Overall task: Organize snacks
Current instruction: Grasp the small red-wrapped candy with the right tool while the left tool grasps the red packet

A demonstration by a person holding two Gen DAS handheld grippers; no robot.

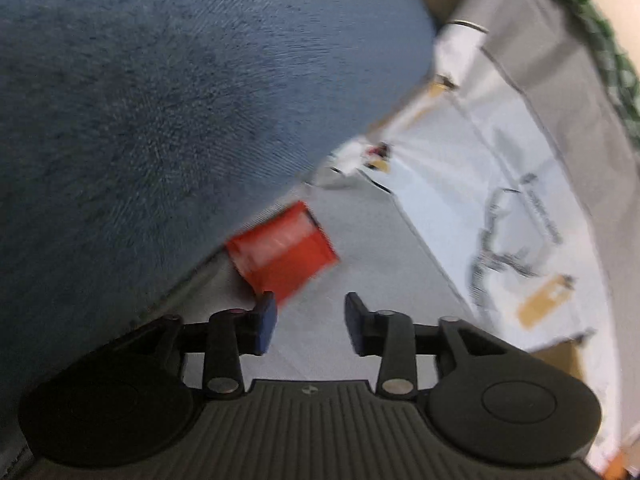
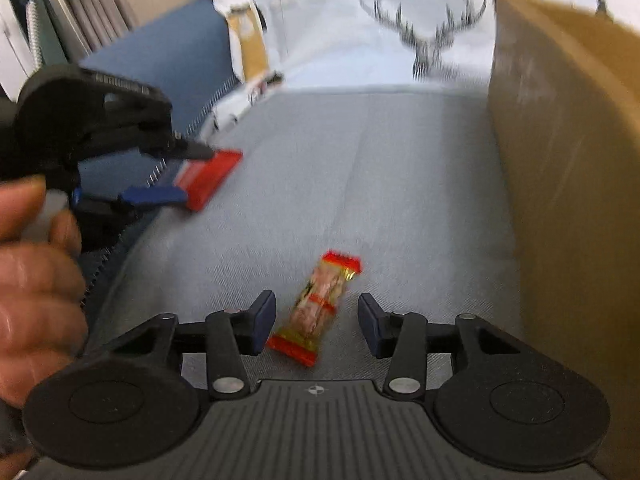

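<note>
A red snack packet (image 1: 282, 254) lies blurred on the grey fabric floor (image 1: 360, 280), against a blue fabric wall (image 1: 160, 120). My left gripper (image 1: 310, 316) is open just short of it, and the left fingertip overlaps the packet's near corner. In the right wrist view the same red packet (image 2: 212, 176) sits just past the left gripper (image 2: 192, 176), whose jaws stand apart. A red-and-yellow wrapped snack (image 2: 316, 308) lies on the grey fabric (image 2: 400, 200) between the fingers of my open right gripper (image 2: 316, 320); whether its near corner touches the left pad (image 2: 264, 320) I cannot tell.
A tall cardboard box (image 2: 560, 160) walls off the right side. A white paper bag (image 2: 400, 20) with a dark drawing stands at the back, the same bag (image 1: 500, 220) right of the left gripper. A person's hand (image 2: 32, 280) holds the left gripper. A zipper edge (image 2: 160, 168) runs along the blue wall.
</note>
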